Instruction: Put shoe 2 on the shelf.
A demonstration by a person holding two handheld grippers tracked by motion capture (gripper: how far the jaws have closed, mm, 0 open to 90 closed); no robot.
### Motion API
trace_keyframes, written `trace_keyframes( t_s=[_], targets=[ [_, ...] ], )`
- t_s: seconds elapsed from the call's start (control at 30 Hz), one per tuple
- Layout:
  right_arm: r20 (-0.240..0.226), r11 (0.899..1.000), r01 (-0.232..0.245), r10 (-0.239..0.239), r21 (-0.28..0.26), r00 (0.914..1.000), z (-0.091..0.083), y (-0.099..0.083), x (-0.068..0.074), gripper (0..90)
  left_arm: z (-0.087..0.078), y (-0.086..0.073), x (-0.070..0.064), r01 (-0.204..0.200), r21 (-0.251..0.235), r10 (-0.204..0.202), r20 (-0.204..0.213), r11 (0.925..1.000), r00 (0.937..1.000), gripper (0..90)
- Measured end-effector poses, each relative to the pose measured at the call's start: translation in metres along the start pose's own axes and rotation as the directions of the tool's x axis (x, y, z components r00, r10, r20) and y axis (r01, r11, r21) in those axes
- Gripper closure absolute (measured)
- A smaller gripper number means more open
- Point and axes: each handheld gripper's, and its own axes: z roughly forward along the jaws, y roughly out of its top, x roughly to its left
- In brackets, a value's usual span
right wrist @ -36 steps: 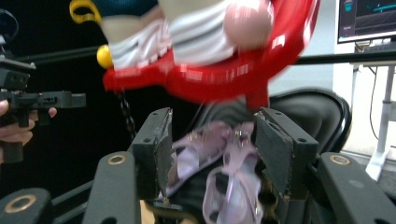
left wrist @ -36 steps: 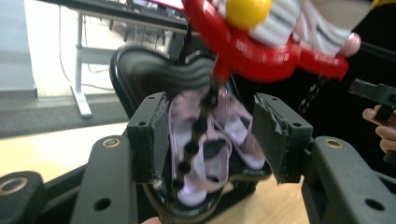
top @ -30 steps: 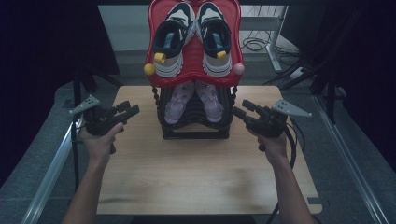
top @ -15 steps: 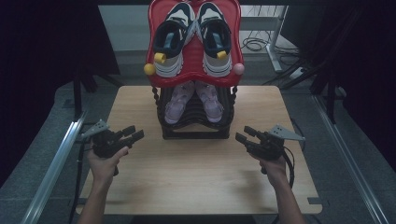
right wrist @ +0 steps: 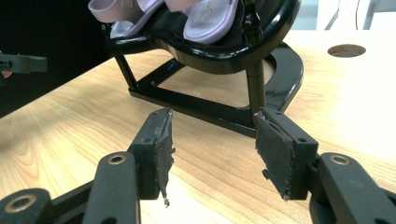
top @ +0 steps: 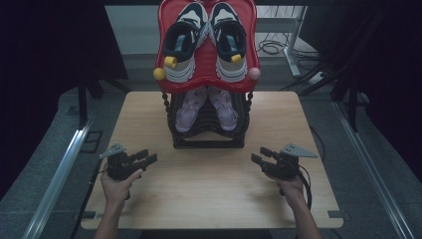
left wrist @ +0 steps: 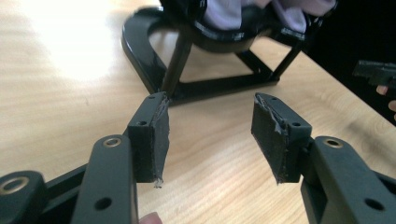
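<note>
A black two-tier shoe rack (top: 208, 134) stood at the tabletop's (top: 209, 194) twelve o'clock edge, pale pink shoes (top: 206, 107) on its lower shelf and dark-and-white sneakers (top: 206, 42) on the red upper tray (top: 251, 30). Bare wood lay between rack and both tools. The left hand-held gripper (top: 145, 157) hovered at eight o'clock, the right hand-held gripper (top: 261, 155) at four o'clock; each had its jaws spread wide, holding and touching nothing.
</note>
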Motion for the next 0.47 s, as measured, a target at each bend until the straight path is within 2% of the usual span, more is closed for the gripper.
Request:
trace_keyframes(
  t_s=[0.1,0.4,0.47],
  targets=[
    [0.004,1.000,0.001,-0.001,0.001,1.0000,0.000,0.000,0.000,46.6,0.000,0.000,0.000,-0.001,-0.002,0.001,-0.005,1.0000,1.0000,46.6],
    [0.007,0.999,-0.008,0.009,-0.043,0.9999,-0.007,0.004,-0.003,46.2,0.000,0.002,0.002,0.008,-0.009,-0.008,-0.002,0.9999,1.0000,46.5],
    [0.015,0.998,-0.020,0.020,-0.062,0.9997,-0.012,0.005,-0.006,43.3,-0.002,0.003,0.003,0.009,-0.013,-0.009,-0.004,0.9999,0.9999,46.4]
  ],
)
